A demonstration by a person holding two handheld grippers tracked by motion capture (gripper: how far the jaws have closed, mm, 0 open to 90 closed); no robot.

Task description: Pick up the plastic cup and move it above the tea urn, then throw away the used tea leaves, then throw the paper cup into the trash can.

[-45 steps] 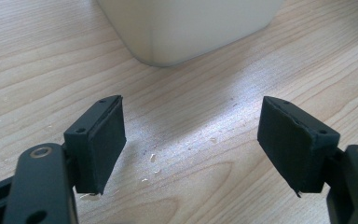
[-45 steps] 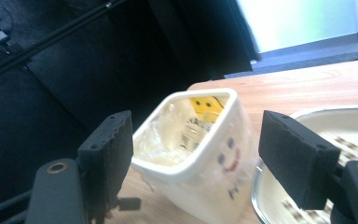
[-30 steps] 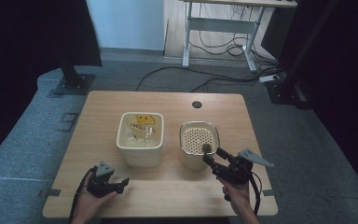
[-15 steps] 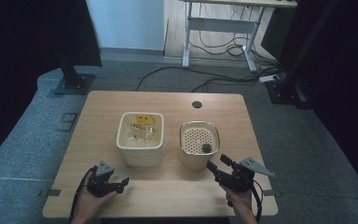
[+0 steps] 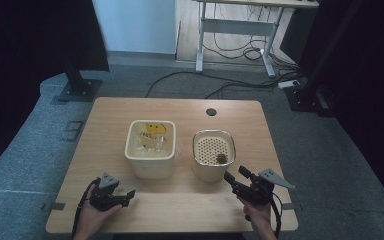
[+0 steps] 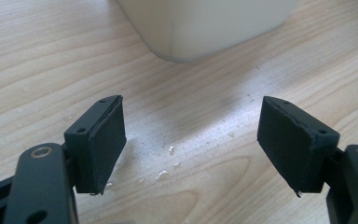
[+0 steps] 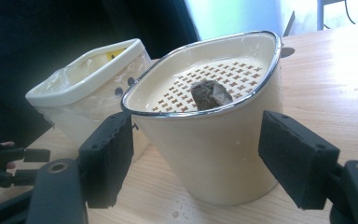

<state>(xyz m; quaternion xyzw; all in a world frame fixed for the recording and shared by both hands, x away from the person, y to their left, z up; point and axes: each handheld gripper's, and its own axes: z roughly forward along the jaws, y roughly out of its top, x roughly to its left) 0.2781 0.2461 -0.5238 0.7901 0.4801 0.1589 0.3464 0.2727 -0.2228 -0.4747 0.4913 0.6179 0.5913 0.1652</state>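
I hold my right gripper (image 5: 232, 180) low at the table's five o'clock, jaws apart and empty, lined up with the cream strainer cup with its steel rim (image 7: 214, 126). A dark tea bag (image 7: 209, 93) sits on its perforated insert. My left gripper (image 5: 125, 194) rests parted at seven o'clock, clear of the cream square tub (image 5: 151, 147).

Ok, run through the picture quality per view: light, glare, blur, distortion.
High view: dim and soft, dark at both sides, the table evenly lit. Left gripper view: sharp wood grain, a pale sheen between the left hand-held gripper pads, the white container overexposed. Right gripper view: wide-angle bulge tilts the strainer pot; background window blown out; the right hand-held gripper sits slightly soft.
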